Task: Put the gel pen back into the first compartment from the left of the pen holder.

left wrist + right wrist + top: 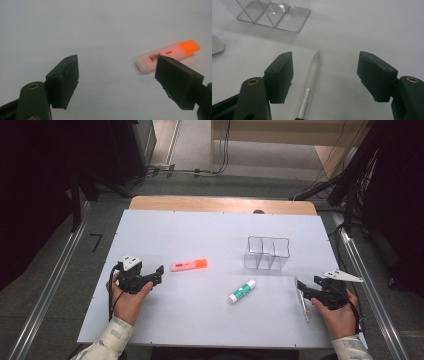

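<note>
Low over the white table [200, 320], both hands rest near its front edge. Left gripper [161, 272] gapes wide, empty, its blocky matte jaws aimed at the orange-capped highlighter [188, 265] just ahead. Right gripper [324, 77] also gapes wide, straddling a slim frosted pen [310, 83] without touching it. A clear plastic organizer [267, 253] stands beyond.

Green-and-white glue stick [242, 291] lying on the white table [200, 235], near the middle, well apart from the rest. Clear plastic organizer [267, 253] with divided compartments standing upright toward the right. Wooden strip [220, 204] along the far edge. Beyond, grey floor [200, 185], trailing cables [185, 170], dark stands at both sides.
</note>
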A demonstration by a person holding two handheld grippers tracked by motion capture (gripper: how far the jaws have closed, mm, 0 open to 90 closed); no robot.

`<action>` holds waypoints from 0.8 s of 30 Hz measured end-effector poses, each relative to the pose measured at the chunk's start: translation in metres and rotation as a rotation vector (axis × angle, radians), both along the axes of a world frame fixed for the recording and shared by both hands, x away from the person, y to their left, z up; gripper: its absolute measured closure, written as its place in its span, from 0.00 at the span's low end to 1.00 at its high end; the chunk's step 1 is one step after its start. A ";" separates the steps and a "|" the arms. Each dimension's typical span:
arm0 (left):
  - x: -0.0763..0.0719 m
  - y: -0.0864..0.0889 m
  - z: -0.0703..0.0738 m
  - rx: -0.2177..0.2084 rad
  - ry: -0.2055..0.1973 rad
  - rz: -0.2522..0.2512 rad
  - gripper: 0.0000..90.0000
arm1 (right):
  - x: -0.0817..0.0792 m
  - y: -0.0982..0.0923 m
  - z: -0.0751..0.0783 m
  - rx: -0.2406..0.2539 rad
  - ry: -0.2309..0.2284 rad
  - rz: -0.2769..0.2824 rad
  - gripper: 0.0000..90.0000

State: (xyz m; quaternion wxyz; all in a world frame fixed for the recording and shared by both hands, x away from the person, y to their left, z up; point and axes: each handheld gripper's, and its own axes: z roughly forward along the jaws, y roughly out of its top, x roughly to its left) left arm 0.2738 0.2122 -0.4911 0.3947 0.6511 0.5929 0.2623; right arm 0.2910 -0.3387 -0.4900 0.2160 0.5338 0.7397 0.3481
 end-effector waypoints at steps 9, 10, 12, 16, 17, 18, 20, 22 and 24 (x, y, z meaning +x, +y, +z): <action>0.000 0.000 0.000 0.001 0.000 0.000 0.23 | 0.004 0.003 -0.005 -0.014 0.006 0.014 0.36; 0.000 0.000 0.000 0.002 0.001 0.000 0.23 | 0.004 0.004 -0.005 -0.014 0.007 0.015 0.38; 0.000 0.000 -0.001 0.002 0.002 0.000 0.23 | 0.004 0.004 -0.005 -0.014 0.007 0.016 0.39; 0.001 -0.001 -0.001 0.002 0.005 -0.002 0.23 | 0.005 0.005 -0.007 -0.024 0.016 0.021 0.43; 0.001 -0.001 -0.001 0.001 0.004 -0.002 0.23 | 0.006 0.006 -0.008 -0.025 0.021 0.022 0.43; 0.001 -0.001 -0.001 0.001 0.004 -0.002 0.23 | 0.006 0.007 -0.009 -0.031 0.028 0.025 0.44; 0.001 -0.001 -0.001 -0.001 0.003 0.001 0.23 | 0.007 0.007 -0.010 -0.036 0.028 0.027 0.46; 0.001 -0.001 -0.001 0.001 0.003 0.000 0.23 | 0.007 0.008 -0.011 -0.043 0.027 0.032 0.47; 0.001 -0.001 -0.001 -0.002 0.003 0.002 0.23 | 0.008 0.008 -0.011 -0.045 0.030 0.033 0.47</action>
